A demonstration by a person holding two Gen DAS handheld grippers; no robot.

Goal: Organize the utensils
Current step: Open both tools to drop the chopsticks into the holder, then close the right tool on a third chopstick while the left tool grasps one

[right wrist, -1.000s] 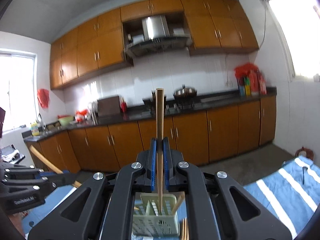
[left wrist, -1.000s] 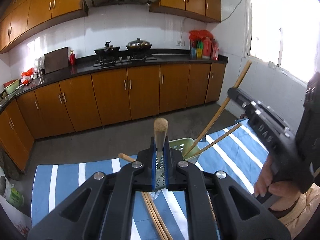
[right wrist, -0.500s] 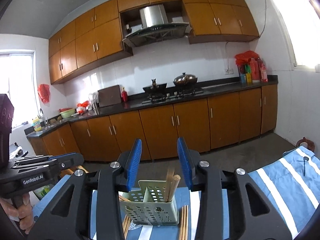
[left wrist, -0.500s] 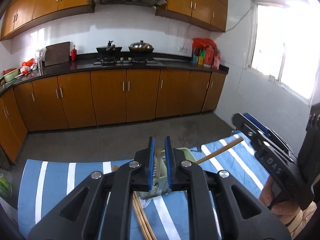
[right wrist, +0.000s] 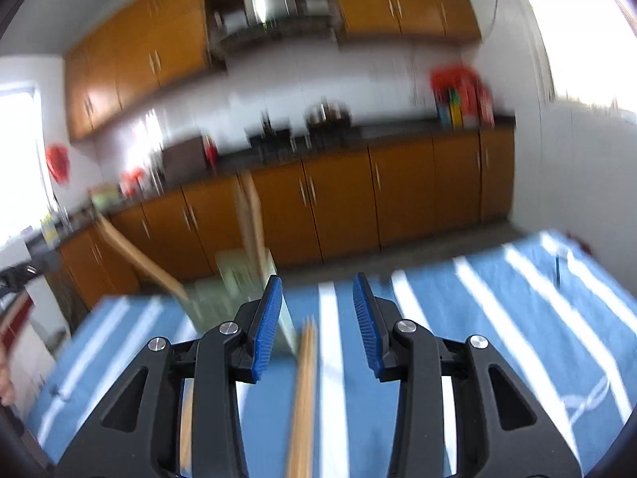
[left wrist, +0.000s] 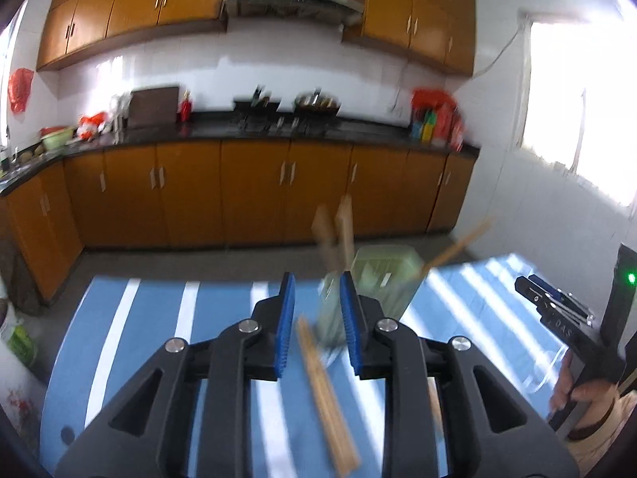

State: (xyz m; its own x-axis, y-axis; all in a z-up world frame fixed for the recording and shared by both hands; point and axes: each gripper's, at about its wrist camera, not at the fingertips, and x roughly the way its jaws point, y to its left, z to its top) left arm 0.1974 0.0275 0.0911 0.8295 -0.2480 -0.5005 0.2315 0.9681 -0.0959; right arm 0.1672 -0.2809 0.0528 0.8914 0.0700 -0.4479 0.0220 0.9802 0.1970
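Observation:
A pale green utensil holder point(left wrist: 384, 279) stands on the blue striped cloth point(left wrist: 167, 318) with wooden chopsticks point(left wrist: 344, 227) upright in it and one leaning right. My left gripper point(left wrist: 316, 298) is open and empty just before the holder. Loose chopsticks point(left wrist: 324, 390) lie on the cloth between its fingers. In the blurred right wrist view the holder point(right wrist: 239, 275) is left of centre with chopsticks point(right wrist: 251, 215) in it. My right gripper point(right wrist: 318, 302) is open and empty above loose chopsticks point(right wrist: 302, 390) on the cloth point(right wrist: 497, 310).
The right gripper's body point(left wrist: 565, 318) and the person's hand show at the right edge of the left wrist view. Brown kitchen cabinets point(left wrist: 254, 191) and a dark counter run along the far wall. The floor lies beyond the cloth's far edge.
Both grippers let go of their chopsticks into the holder about half a second ago, then pulled back and tilted down toward the cloth. The left gripper has opened wider.

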